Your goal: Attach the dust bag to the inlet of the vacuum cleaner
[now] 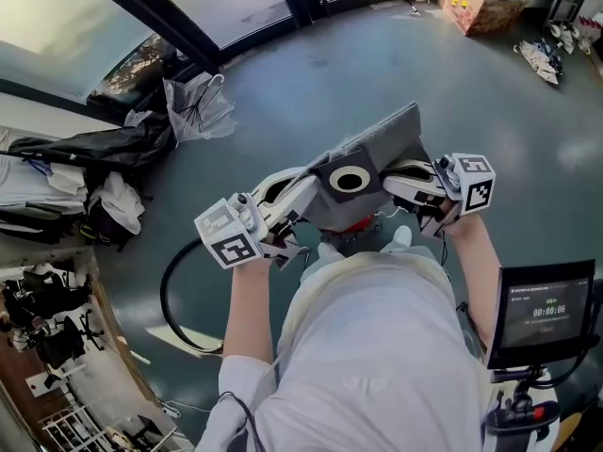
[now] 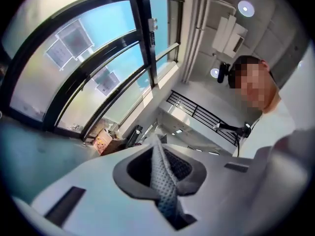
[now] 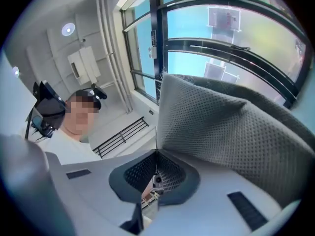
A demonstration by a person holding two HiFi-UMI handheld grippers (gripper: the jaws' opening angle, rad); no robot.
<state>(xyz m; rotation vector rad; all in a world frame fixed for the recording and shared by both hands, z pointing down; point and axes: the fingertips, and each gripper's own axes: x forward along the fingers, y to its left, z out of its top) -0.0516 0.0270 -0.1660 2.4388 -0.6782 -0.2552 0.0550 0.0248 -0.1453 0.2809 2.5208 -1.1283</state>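
Note:
In the head view I hold the grey dust bag (image 1: 377, 153) up in front of the person, between both grippers. Its dark collar (image 1: 350, 180), with a white-ringed round hole, faces up. My left gripper (image 1: 306, 194) is shut on the bag's left side. In the left gripper view a fold of grey mesh fabric (image 2: 165, 181) is pinched between the left gripper's (image 2: 165, 177) jaws. My right gripper (image 1: 388, 185) is shut on the bag's right edge. In the right gripper view the bag (image 3: 226, 127) rises from the closed right gripper (image 3: 156, 157). A red part (image 1: 361, 224) shows beneath the bag; the vacuum cleaner is otherwise hidden.
A black hose (image 1: 177, 299) loops on the floor at the lower left. Further left lie a folded umbrella (image 1: 198, 111) and a heap of dark cloth (image 1: 94, 144). A cardboard box (image 1: 480, 3) stands at the far right. A small screen (image 1: 546, 311) is mounted at the right.

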